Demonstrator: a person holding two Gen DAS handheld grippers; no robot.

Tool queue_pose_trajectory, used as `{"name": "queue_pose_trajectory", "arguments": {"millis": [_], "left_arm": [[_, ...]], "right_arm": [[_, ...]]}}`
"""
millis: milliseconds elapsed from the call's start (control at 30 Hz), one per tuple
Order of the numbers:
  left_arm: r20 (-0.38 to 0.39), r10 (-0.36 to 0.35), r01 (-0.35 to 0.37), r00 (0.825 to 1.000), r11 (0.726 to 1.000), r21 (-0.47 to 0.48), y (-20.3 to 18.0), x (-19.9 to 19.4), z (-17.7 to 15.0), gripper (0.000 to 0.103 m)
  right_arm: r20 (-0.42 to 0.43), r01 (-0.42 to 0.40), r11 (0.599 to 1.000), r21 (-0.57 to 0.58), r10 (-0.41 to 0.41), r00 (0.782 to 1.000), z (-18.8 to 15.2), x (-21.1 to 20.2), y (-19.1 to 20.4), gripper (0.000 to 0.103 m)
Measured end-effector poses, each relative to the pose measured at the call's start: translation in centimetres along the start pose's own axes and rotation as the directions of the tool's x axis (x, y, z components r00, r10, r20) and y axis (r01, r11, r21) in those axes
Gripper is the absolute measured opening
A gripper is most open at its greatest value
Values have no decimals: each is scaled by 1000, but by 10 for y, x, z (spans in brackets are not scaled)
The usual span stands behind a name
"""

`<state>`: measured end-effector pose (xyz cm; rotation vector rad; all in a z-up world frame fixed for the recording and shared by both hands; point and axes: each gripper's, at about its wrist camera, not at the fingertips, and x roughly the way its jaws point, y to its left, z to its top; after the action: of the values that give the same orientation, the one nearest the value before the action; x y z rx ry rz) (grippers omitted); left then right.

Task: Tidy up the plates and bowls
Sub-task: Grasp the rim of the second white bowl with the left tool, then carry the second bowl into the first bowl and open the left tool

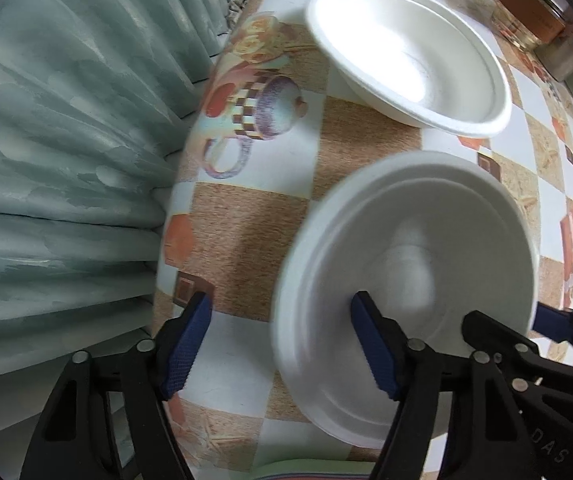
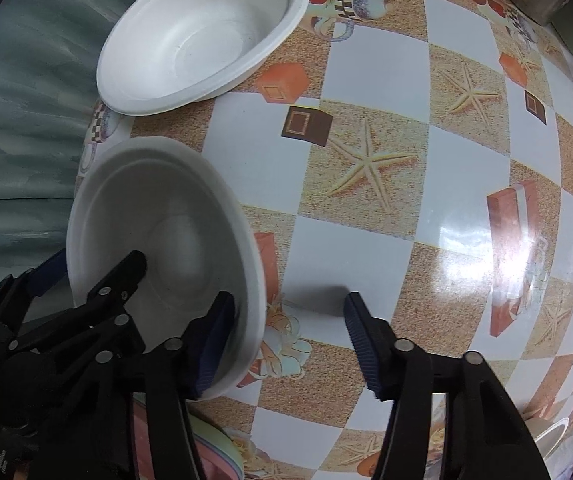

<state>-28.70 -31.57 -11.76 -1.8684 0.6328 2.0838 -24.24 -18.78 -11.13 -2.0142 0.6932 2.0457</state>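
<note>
Two white foam bowls are on the patterned table. The near bowl (image 1: 406, 292) (image 2: 166, 240) is tilted, with both grippers at its rim. My left gripper (image 1: 282, 344) is open; its right finger (image 1: 374, 348) lies inside the near bowl and its left finger is outside over the table. My right gripper (image 2: 286, 344) is open; its left finger (image 2: 214, 340) sits inside the near bowl's rim and its right finger hangs over the tablecloth. The far bowl (image 1: 410, 52) (image 2: 202, 36) stands upright near the table's curtain-side edge.
The checkered tablecloth (image 2: 366, 160) covers the table. A green curtain (image 1: 66, 140) hangs beyond the table's edge. A striped dish (image 2: 218, 452) lies under the grippers at the near edge. Boxes and a plant (image 1: 526, 12) stand at the far end.
</note>
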Motion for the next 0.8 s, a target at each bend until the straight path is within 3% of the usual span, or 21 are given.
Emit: {"name": "queue_pose_trajectory", "arguments": {"millis": [67,100,133,200,267,800], "left_arm": [[6,-12,11,1000,1000,27,-10,-4,-1,53],[6,-23,23,1000,999,39,-15,-5,-1,41],[1,-38,38,999,998,47,-19,-6,-2,39],[-12,-66,67,998,996,61,-27,-7,-4,38],[-9,-68,69,998,994,83,-34,-9,-7,38],[-70,-92,107,993,966,237,-124,-25,-80,39]], "right_arm": [[-6,-41,999,2,41,999,0,0,3,37],[-14,-66,998,7,66,998,-1,1,4,31],[-19,-81,997,14,81,997,-2,2,3,28],[-28,-91,995,32,92,995,-5,3,-1,21],[-37,-90,995,43,92,995,-11,5,-7,19],[-67,-72,986,148,83,994,-99,3,-67,19]]}}
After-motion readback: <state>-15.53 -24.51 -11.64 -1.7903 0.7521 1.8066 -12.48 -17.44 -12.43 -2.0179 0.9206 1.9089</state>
